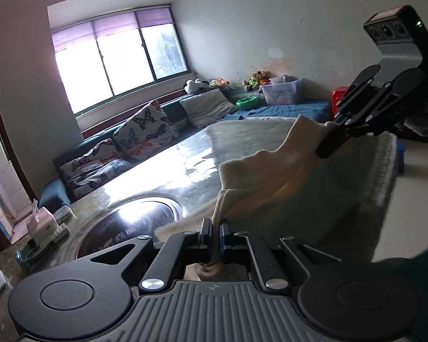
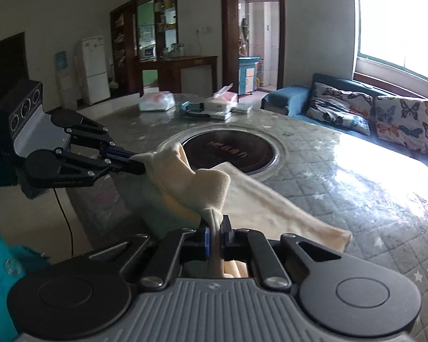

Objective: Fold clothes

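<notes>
Both grippers pinch one cream cloth (image 2: 214, 188): left gripper (image 1: 215, 235) at bottom centre, right gripper (image 2: 214, 235) likewise, above the table (image 2: 342, 176).

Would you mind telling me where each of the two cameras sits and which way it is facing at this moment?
Left wrist view: sits on the left gripper, looks across the table toward the window and sofa; its own fingers are shut on the cream garment, and the right gripper shows at upper right.
Right wrist view: sits on the right gripper, looks across the table toward the fridge and doorway; the left gripper shows at left.
Shared: garment, table, round inset hob, butterfly cushions.
</notes>
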Demonstrator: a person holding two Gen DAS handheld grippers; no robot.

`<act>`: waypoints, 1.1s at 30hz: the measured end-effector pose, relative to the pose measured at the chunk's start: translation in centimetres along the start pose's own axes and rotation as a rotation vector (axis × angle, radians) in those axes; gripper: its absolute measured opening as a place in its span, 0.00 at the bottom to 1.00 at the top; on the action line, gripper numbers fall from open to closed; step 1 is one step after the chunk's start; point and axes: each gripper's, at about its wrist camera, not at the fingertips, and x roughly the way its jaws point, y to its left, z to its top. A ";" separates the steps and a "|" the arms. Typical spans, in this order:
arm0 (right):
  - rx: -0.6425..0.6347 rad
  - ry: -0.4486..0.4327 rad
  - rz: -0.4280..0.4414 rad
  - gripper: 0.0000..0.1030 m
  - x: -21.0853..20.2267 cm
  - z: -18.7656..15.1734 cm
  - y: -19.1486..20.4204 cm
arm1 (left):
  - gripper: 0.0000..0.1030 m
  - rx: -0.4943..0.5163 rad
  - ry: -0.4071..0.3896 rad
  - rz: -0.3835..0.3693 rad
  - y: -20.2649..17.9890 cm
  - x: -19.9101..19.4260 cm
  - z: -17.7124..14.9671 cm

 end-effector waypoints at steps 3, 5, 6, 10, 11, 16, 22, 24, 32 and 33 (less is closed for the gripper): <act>0.010 0.002 -0.032 0.05 1.6 1.0 -2.0 | 0.05 -0.006 0.032 0.024 1.1 3.3 1.0; 0.029 0.009 -0.047 0.05 2.8 1.7 -3.5 | 0.05 -0.010 0.054 0.040 1.9 5.5 1.6; 0.034 0.012 -0.063 0.05 3.7 2.0 -4.4 | 0.05 -0.012 0.065 0.048 2.2 6.6 1.9; 0.085 0.021 -0.092 0.05 6.5 2.7 -6.9 | 0.05 -0.026 0.109 0.075 3.5 10.8 2.8; 0.096 0.027 -0.099 0.05 7.2 2.7 -7.3 | 0.05 -0.034 0.122 0.078 3.6 11.6 2.6; 0.194 0.060 -0.183 0.06 11.2 1.4 -9.6 | 0.06 -0.075 0.183 0.088 4.2 15.5 1.9; 0.280 0.084 -0.253 0.15 13.4 0.0 -11.2 | 0.15 -0.114 0.221 0.105 4.6 17.9 1.5; 0.296 0.060 -0.267 0.20 12.9 0.1 -11.3 | 0.17 -0.119 0.216 0.112 4.7 17.7 1.8; 0.282 0.016 -0.240 0.20 12.1 0.7 -10.0 | 0.20 -0.103 0.254 0.131 4.2 18.4 2.1; 0.285 0.030 -0.239 0.20 12.5 0.6 -10.1 | 0.22 -0.106 0.256 0.134 4.2 18.4 2.2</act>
